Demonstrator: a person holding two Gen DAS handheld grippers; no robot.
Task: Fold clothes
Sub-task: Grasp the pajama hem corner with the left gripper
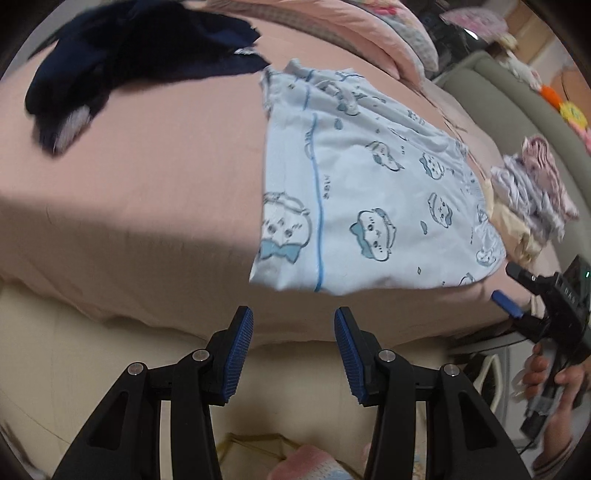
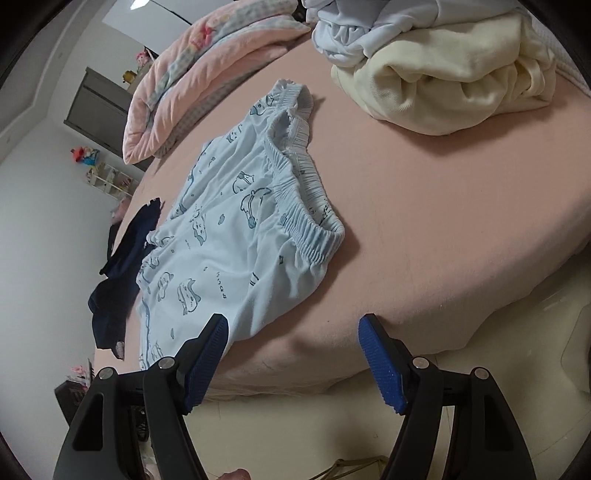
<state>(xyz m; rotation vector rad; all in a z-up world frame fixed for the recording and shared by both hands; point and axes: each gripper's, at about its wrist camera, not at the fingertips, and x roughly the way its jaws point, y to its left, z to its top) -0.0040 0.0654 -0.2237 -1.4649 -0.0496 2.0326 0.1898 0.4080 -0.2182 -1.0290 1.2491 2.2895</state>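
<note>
Light-blue shorts (image 1: 369, 206) with a cartoon print and an elastic waistband (image 2: 295, 206) lie spread flat on the pink bed sheet (image 1: 147, 206). My left gripper (image 1: 293, 317) hovers over the bed's near edge, just short of the shorts' hem, open with nothing between its blue pads. My right gripper (image 2: 294, 325) stands open at the bed's edge by the shorts' waist end; its left fingertip (image 2: 212, 332) overlaps the fabric's corner in view, and nothing is gripped. In the left wrist view the right gripper (image 1: 511, 288) shows at the right, held by a hand (image 1: 554, 376).
A dark navy garment (image 1: 122, 62) lies crumpled beyond the shorts (image 2: 118, 266). A cream garment (image 2: 443, 81) and a white one (image 2: 354, 29) are piled at the far corner. A folded pink quilt (image 2: 192, 74) lines the bed's far side. Bare sheet (image 2: 443, 221) surrounds the shorts.
</note>
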